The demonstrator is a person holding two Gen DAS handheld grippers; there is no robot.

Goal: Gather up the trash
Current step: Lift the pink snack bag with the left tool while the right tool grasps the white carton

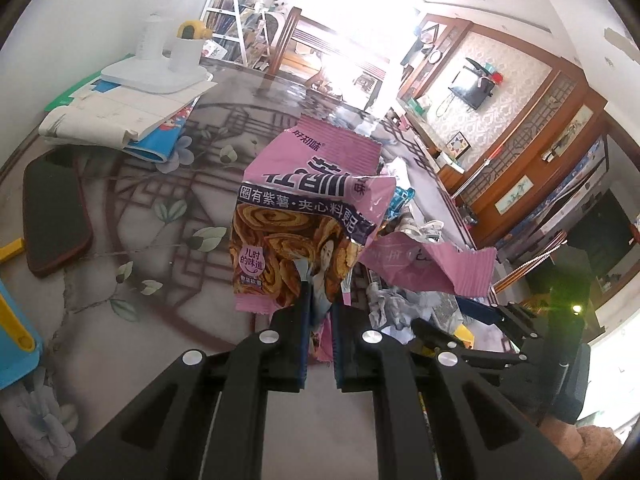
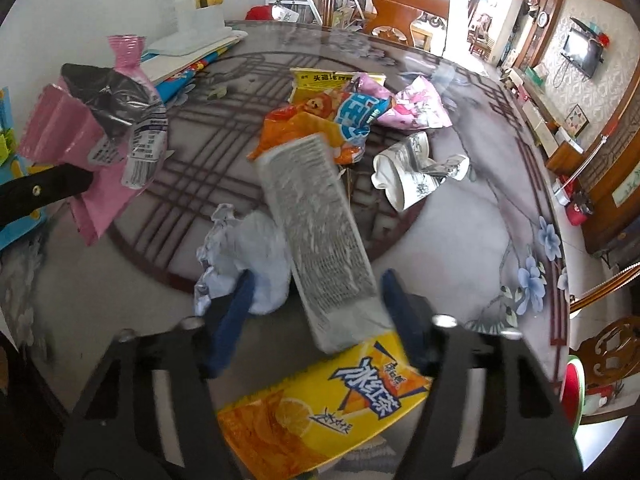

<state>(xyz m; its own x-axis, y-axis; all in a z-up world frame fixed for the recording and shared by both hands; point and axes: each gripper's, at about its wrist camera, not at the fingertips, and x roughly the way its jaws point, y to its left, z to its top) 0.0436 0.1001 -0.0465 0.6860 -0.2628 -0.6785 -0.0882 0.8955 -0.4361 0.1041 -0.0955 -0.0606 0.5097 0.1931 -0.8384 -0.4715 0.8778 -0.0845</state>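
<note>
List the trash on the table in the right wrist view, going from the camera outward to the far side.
Yellow iced-tea carton → grey ribbed tray → orange snack bag → yellow packet.

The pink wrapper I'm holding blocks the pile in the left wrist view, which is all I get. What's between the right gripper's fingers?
Observer: A grey ribbed pack sits between the right gripper fingers, over a yellow drink carton.
Operator: Gripped yet?
Observer: Not that I can see. A gap shows between the pack and the finger on the picture's left.
Operator: What other trash is out there?
Observer: A crushed paper cup lies beyond, apart from the pack.
</note>
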